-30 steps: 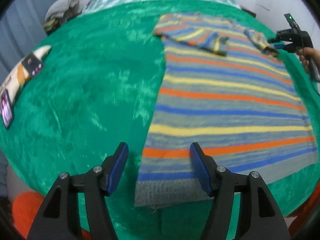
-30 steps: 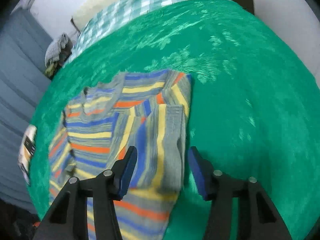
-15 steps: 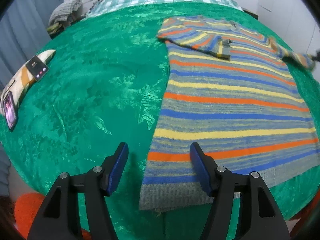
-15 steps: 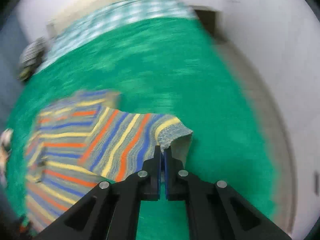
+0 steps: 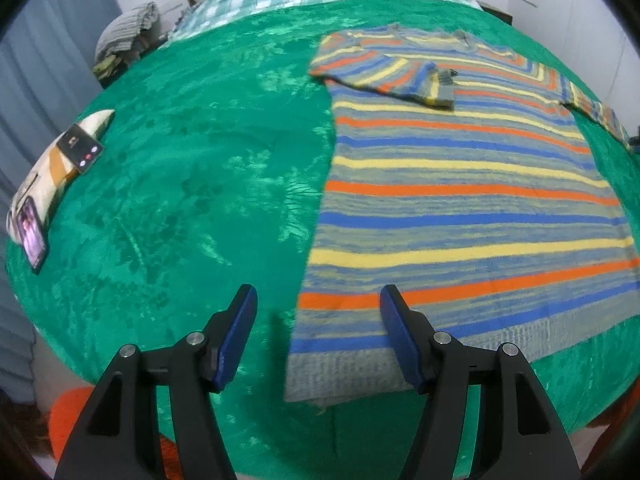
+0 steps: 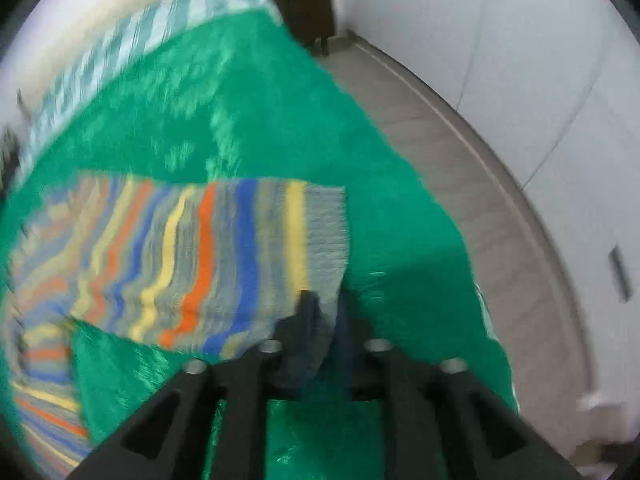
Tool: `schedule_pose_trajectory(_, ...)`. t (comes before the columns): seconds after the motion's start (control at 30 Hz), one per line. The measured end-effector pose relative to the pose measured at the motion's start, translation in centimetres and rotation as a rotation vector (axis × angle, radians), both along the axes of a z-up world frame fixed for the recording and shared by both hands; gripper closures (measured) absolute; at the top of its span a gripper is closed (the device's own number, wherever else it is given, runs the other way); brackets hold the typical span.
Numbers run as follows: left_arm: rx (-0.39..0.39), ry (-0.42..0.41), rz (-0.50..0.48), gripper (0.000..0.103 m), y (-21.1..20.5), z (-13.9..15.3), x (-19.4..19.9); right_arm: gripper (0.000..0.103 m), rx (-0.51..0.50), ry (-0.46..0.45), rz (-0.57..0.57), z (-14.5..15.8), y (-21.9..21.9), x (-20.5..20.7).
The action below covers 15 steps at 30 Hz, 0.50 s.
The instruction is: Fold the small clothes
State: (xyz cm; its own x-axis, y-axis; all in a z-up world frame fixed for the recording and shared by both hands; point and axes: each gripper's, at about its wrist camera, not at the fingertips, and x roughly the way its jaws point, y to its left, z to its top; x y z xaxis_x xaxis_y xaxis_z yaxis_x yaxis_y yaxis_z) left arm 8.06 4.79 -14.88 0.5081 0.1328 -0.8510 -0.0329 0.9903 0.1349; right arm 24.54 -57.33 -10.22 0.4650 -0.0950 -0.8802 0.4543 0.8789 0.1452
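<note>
Striped sweater (image 5: 460, 200) lies lengthwise, hem nearest; right gripper (image 6: 326, 320) jaws just opening around its cuff.

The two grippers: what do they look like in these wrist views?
Left gripper: matte black angular frame with cut-out openings, round silver bolts, and two fingers faced with blue pads. Right gripper: the same black frame and silver bolts, blurred here. No cables or sleeves show.

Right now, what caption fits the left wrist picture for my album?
Open left gripper hovering over the hem corner of a striped knitted sweater spread flat on a green velvety bedspread.
</note>
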Motion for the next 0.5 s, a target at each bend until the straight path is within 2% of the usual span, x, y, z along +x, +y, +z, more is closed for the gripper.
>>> schedule_pose_trajectory(0.03, -0.005, 0.000, 0.004, 0.037, 0.1, 0.1, 0.0, 0.079, 0.061, -0.029, -0.023, 0.4, -0.6, -0.7)
schedule_pose_trajectory(0.1, -0.015, 0.002, 0.009, 0.037, 0.2, 0.1, 0.0, 0.079, 0.263, -0.082, -0.058, 0.5, -1.5, -2.1)
schedule_pose_trajectory(0.13, -0.028, 0.003, 0.009, 0.037, 0.0, 0.1, 0.2, 0.079, 0.388, -0.101, -0.066, 0.1, -1.4, -2.6)
schedule_pose_trajectory(0.2, -0.046, 0.008, 0.002, 0.037, -0.5, 0.1, 0.5, 0.078, 0.553, -0.111, -0.074, -1.4, -0.8, -2.6)
schedule_pose_trajectory(0.23, -0.048, 0.011, -0.003, 0.037, -0.8, 0.1, 0.7, 0.075, 0.595, -0.110, -0.090, -2.3, -0.3, -2.2)
schedule_pose_trajectory(0.3, -0.033, 0.002, -0.028, 0.037, -2.0, 0.7, 0.9, 0.075, 0.585, -0.114, -0.125, -3.6, 0.1, -1.3)
schedule_pose_trajectory(0.33, -0.016, -0.008, -0.044, 0.037, -2.5, 1.2, 1.0, 0.082, 0.539, -0.109, -0.135, -4.2, 0.6, -1.5)
schedule_pose_trajectory(0.37, 0.013, -0.028, -0.071, 0.037, -3.0, 2.1, 0.9, 0.103, 0.466, -0.080, -0.152, -4.4, 0.5, -1.4)
schedule_pose_trajectory(0.4, 0.033, -0.046, -0.093, 0.036, -3.3, 2.9, 0.8, 0.103, 0.426, -0.059, -0.168, -4.7, 0.8, -1.6)
schedule_pose_trajectory(0.47, 0.049, -0.083, -0.144, 0.027, -3.5, 4.8, 1.5, 0.103, 0.340, -0.049, -0.142, -3.8, 1.3, -1.9)
schedule_pose_trajectory(0.5, 0.042, -0.100, -0.168, 0.024, -3.5, 5.7, 2.2, 0.100, 0.201, -0.026, -0.116, -2.6, 2.0, -2.2)
